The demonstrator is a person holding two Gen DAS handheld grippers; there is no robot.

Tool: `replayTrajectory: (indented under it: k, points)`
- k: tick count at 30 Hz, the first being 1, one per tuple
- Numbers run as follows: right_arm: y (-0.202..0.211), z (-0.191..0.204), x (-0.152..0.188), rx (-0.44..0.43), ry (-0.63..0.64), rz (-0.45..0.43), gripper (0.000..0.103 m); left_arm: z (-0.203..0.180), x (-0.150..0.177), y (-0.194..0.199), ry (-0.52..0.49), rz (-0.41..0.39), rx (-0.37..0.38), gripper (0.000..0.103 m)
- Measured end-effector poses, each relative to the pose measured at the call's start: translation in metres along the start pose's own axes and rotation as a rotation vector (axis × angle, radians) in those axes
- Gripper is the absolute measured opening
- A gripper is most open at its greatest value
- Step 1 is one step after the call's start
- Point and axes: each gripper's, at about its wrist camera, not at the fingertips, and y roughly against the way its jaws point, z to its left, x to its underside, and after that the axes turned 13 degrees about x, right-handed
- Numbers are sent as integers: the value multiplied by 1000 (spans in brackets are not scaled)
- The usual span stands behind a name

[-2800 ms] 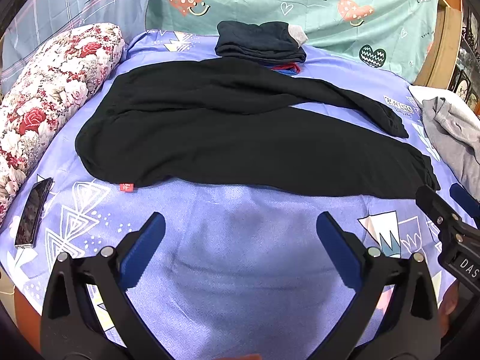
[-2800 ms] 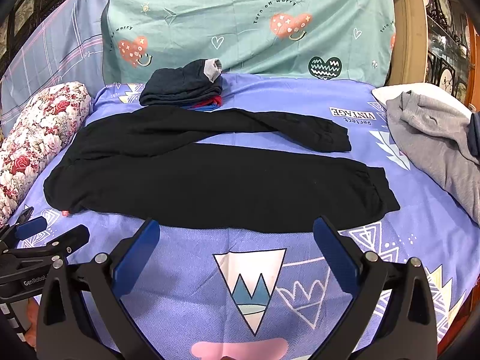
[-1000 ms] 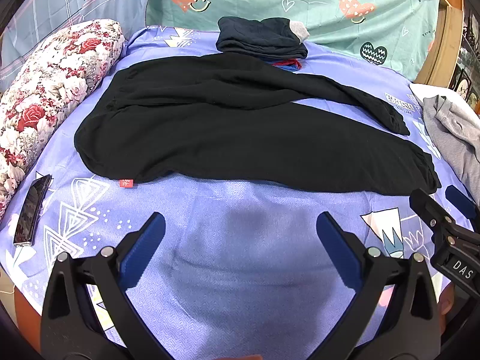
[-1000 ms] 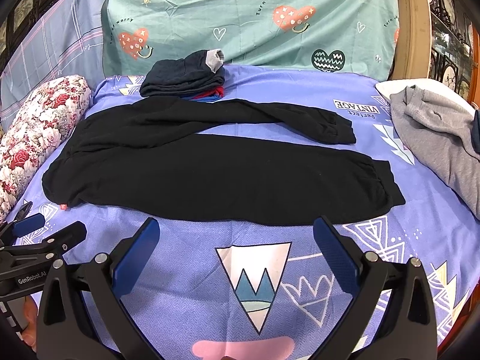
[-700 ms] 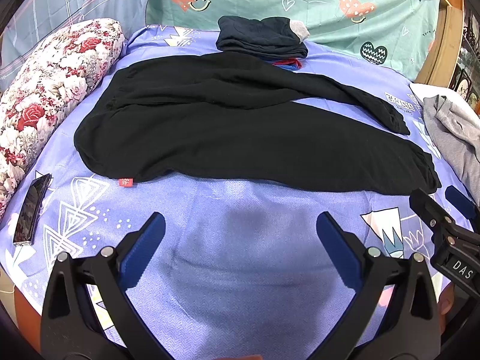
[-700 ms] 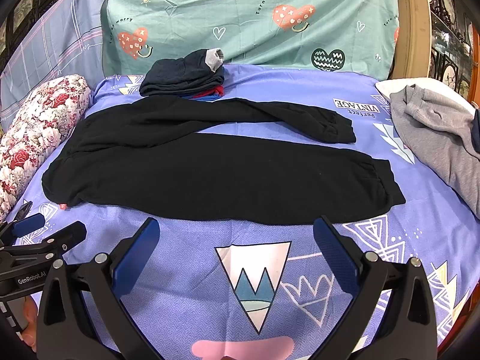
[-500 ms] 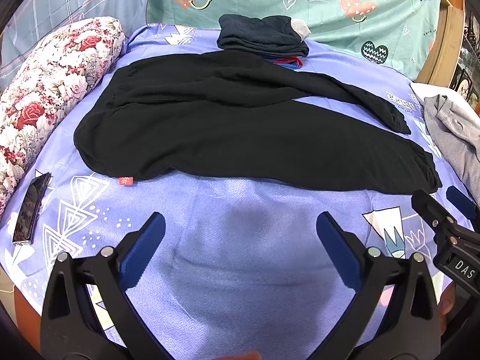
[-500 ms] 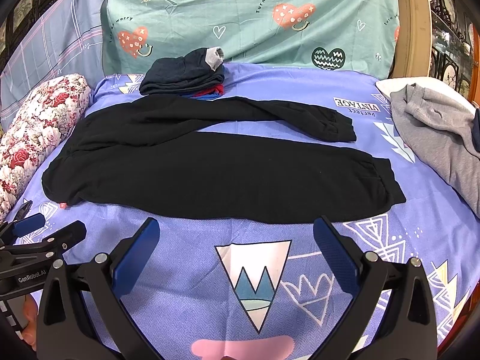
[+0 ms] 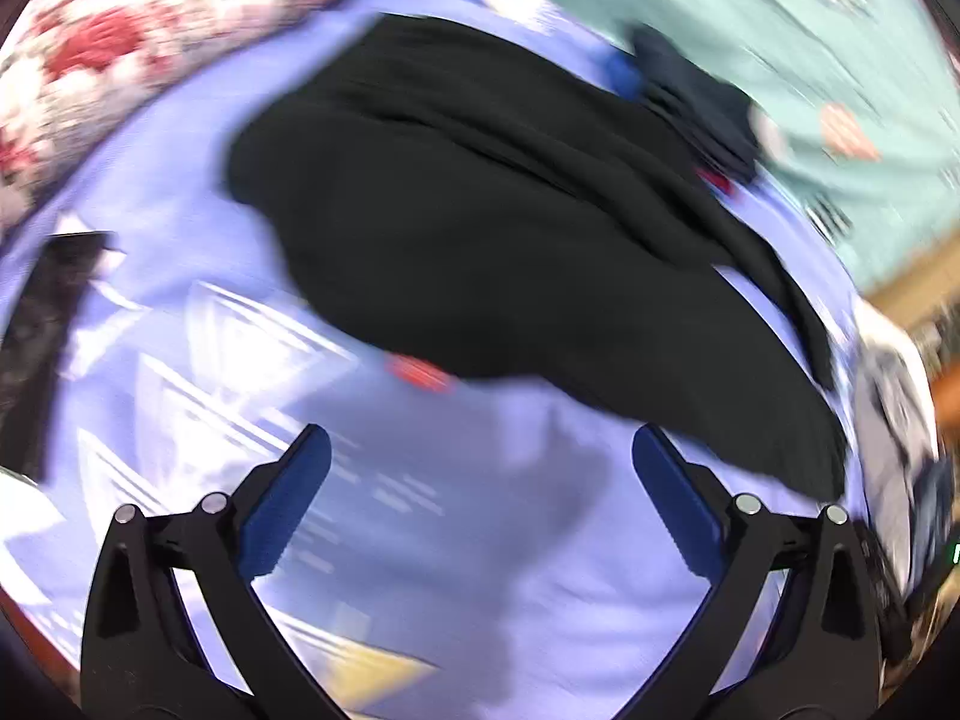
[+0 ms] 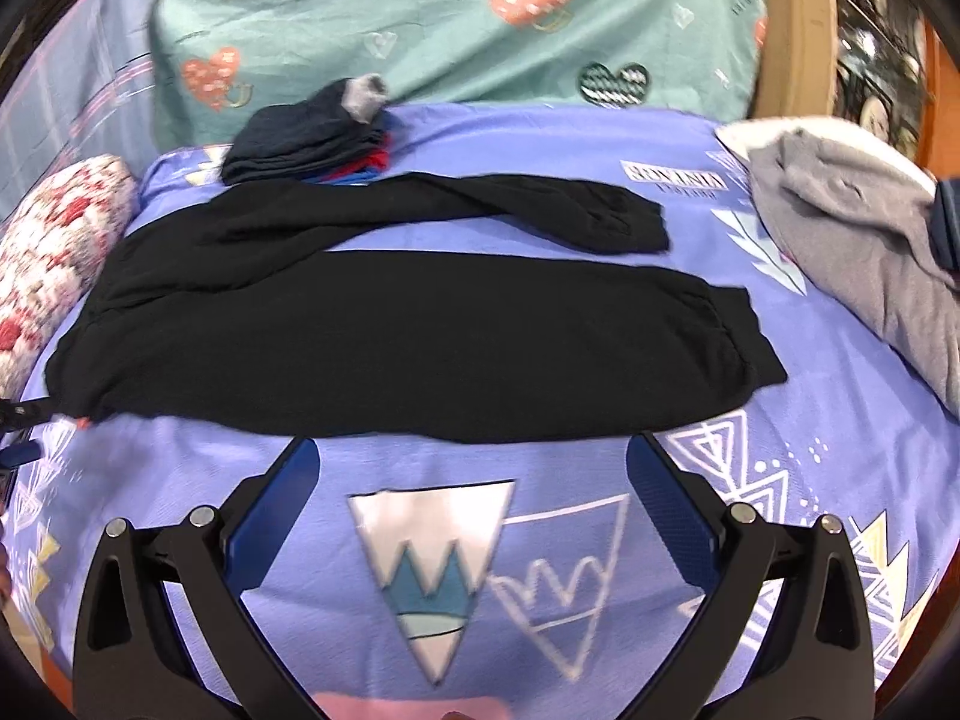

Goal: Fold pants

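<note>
Black pants [image 10: 396,336] lie spread flat on the purple bedsheet, waist at the left, two legs running right, the far leg angled away. In the blurred left wrist view the pants [image 9: 510,228] show their waist end with a small red tag [image 9: 417,372]. My left gripper [image 9: 477,495] is open and empty just in front of the waist edge. My right gripper [image 10: 471,495] is open and empty, its fingertips right at the near leg's front edge.
A pile of folded dark clothes [image 10: 306,135] sits at the back. A floral bolster [image 10: 48,246] lies at the left. A grey garment [image 10: 852,234] lies at the right. A dark phone [image 9: 42,324] lies at the left bed edge.
My left gripper has swung fast to the left and tilted, closing in on the waist end. My right gripper has moved forward to the near leg's edge.
</note>
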Motion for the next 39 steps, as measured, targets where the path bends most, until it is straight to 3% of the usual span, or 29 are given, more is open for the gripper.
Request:
replayTrajectory:
  k: [5,10,13,16,18,20,25,30,32,34,39]
  points:
    - [-14,-20,-13,42,-37,34,102,48,-39,-2,111,-58,-143,101]
    - [-24,-32,-29,80,-87,54,102,66,-73,-24,96,-31,-153,101]
    - [-27,-30,-39,86,-62,51,102,76,-87,-41,96,-3,-176,95]
    - [-31,-33,-49,111,-12,58,102,84,-94,-53,168,32,-88,67]
    - [-35,-45,-53,128,-36,70,102,81,-94,-57,155,44,-32,18]
    - [-43,-67,-59,144,-96,97,102,76,-96,-58,137,39,-26,9]
    - [-69,-121,-66,273,-237,202,102,71,-96,-50,131,1,-8,6]
    - [-111,-144,-70,205,-252,303,101,71,-96,-50,165,0,15,6]
    - [-124,-146,-68,164,-274,365,94,68,-97,-51,166,1,19,6]
    - [-131,-146,-64,112,-299,395,94,66,-97,-52,169,1,20,6]
    - [-138,-153,-55,100,-350,444,94,66,-98,-56,179,5,26,6]
